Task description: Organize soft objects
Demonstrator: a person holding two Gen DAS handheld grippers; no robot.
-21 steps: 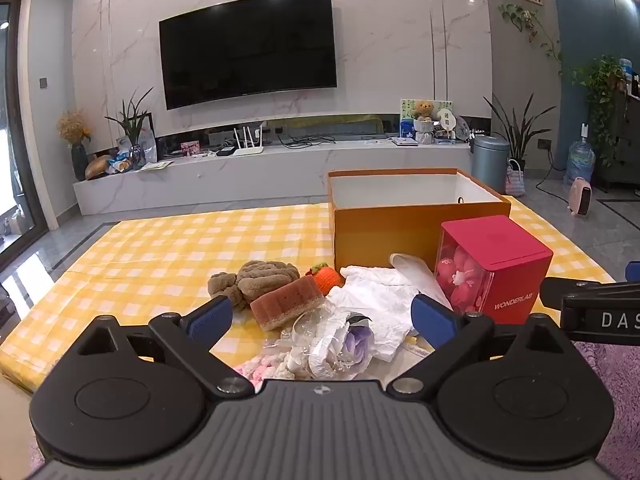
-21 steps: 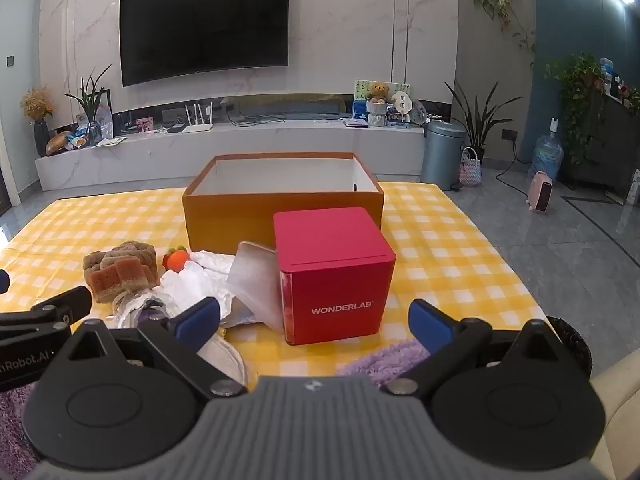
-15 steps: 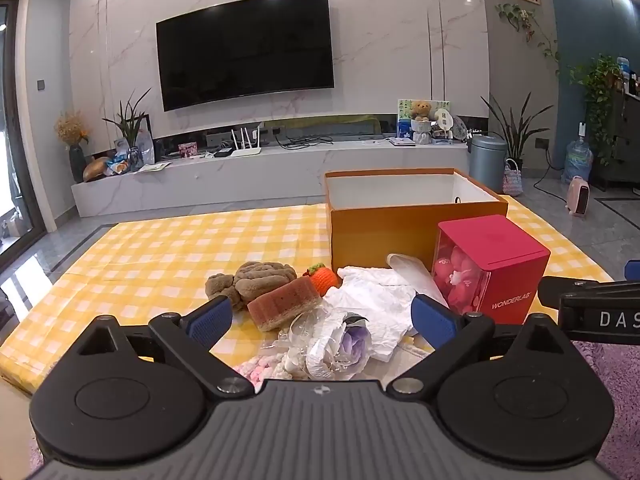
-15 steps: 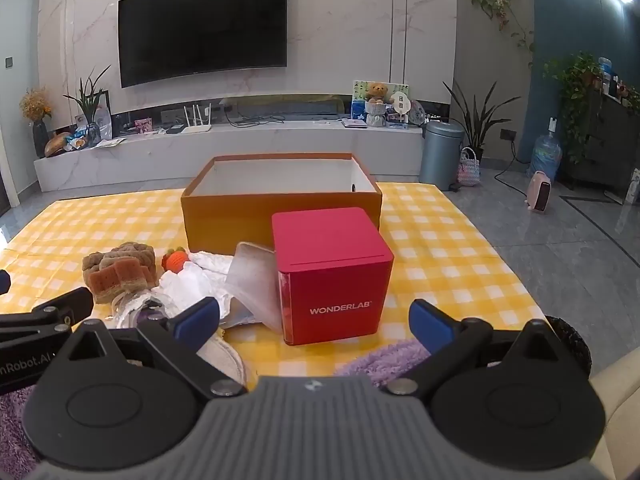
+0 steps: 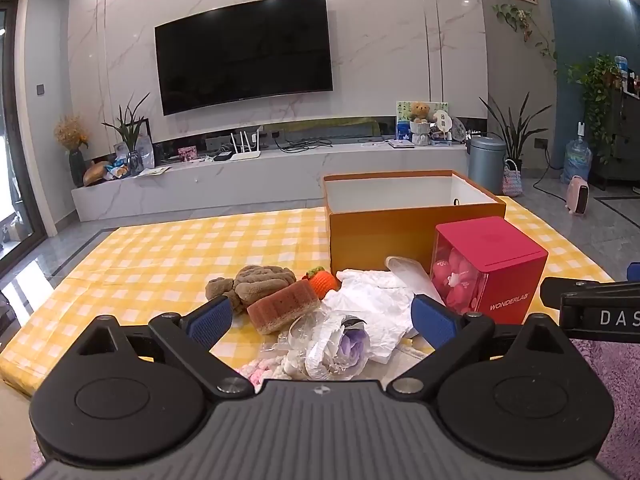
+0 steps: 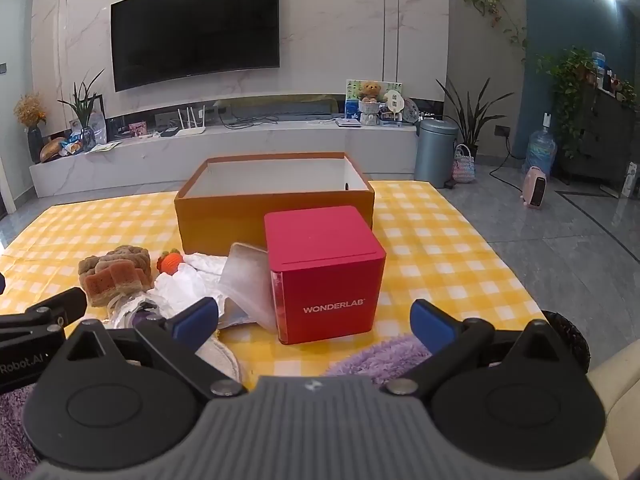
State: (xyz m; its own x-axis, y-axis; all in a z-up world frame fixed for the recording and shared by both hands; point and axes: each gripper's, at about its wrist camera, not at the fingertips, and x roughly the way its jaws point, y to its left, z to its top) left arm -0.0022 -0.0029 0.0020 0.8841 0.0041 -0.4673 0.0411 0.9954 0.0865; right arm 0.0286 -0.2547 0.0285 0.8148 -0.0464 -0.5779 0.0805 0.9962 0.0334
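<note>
Both your left gripper (image 5: 322, 322) and right gripper (image 6: 314, 320) stand wide apart and hold nothing, hovering at the near edge. The soft pile, with its brown plush (image 5: 256, 286), sponge (image 5: 284, 306) and what looks like white cloth (image 5: 376, 300), lies left of the red Wonderlab box (image 6: 326, 272), just before the open orange box (image 6: 276, 208), likely its destination.

yellow checked cloth (image 5: 168, 256) — on it an orange box (image 5: 400, 232), red cube (image 6: 328, 280), soft pile (image 5: 320, 312).
</note>
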